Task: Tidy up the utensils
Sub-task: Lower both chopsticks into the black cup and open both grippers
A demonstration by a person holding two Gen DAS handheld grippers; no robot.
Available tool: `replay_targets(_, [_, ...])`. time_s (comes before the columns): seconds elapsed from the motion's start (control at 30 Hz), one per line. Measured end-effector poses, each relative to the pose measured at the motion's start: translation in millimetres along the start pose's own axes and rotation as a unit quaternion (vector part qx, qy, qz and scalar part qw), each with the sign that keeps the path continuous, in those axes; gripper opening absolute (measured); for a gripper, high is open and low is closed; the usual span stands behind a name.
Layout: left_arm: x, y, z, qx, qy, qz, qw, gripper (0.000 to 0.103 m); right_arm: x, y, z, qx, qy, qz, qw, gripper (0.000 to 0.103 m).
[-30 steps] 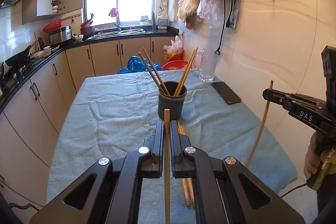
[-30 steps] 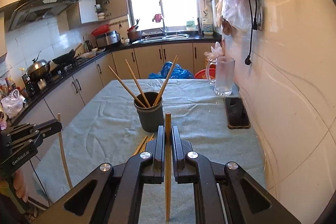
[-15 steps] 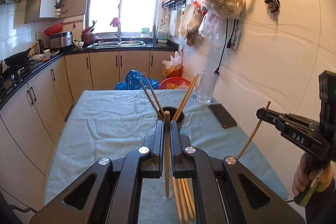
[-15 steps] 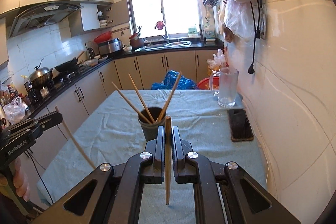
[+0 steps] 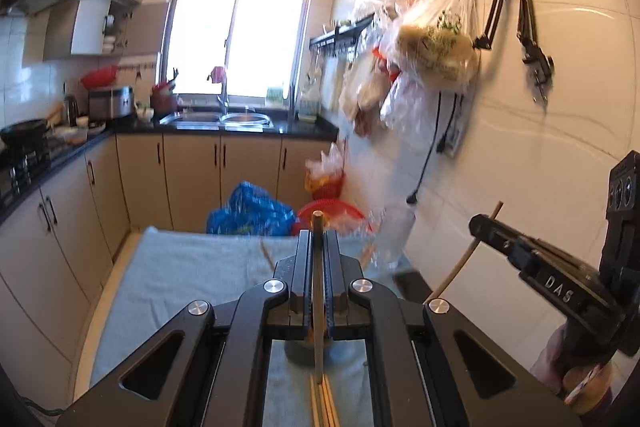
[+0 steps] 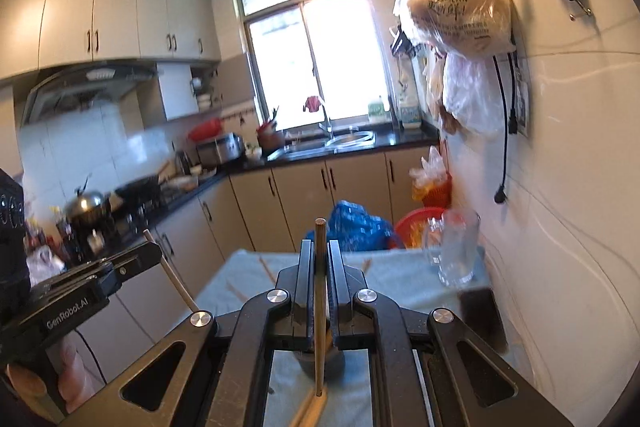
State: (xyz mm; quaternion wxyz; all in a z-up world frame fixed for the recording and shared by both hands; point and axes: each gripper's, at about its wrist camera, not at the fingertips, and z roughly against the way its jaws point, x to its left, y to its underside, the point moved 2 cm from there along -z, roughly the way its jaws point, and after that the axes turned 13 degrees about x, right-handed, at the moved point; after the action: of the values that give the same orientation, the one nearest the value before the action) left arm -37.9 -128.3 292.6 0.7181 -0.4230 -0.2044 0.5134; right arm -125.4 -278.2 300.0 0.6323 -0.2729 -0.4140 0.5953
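Wooden chopsticks, one (image 5: 318,291) clenched in the left gripper (image 5: 318,247) and one (image 6: 319,307) in the right gripper (image 6: 319,259), have both risen above the counter (image 5: 192,267) since a second ago, ready for dropping into the dark holder (image 6: 308,363). That holder is now mostly hidden behind the fingers; spare chopsticks (image 5: 324,403) below are cut off.
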Motion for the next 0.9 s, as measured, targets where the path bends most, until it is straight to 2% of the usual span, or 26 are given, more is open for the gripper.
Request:
replay_targets(0.13, [-3,-26,-20,-0.006,0.004,0.006,1.0,0.005,0,-19,-19,-0.016,0.001,-0.012,1.0,0.006])
replay_targets(0.3, [-1,-37,-55,0.001,-0.001,0.013,0.9999,0.005,-12,-27,-55,-0.01,0.003,-0.033,0.999,0.007])
replay_targets(0.47, [7,-26,-106,0.049,-0.011,0.016,0.9986,0.005,-30,-13,-97,0.031,0.007,-0.054,0.998,0.007])
replay_targets(0.6, [15,-10,-129,0.082,-0.02,0.02,0.9962,0.005,-44,4,-122,0.068,0.004,-0.066,0.995,0.007])
replay_targets(0.8, [16,4,-126,0.084,-0.025,0.023,0.9959,0.005,-54,20,-144,0.102,0.001,-0.078,0.992,0.008])
replay_targets(0.83, [15,6,-122,0.082,-0.028,0.02,0.996,0.009,-55,21,-145,0.103,0.002,-0.078,0.992,0.012])
replay_targets(0.87, [15,6,-121,0.081,-0.029,0.018,0.9961,0.012,-56,21,-146,0.104,0.002,-0.078,0.992,0.024])
replay_targets(0.9, [14,7,-116,0.078,-0.032,0.017,0.9963,0.022,-56,21,-145,0.103,0.002,-0.078,0.992,0.033])
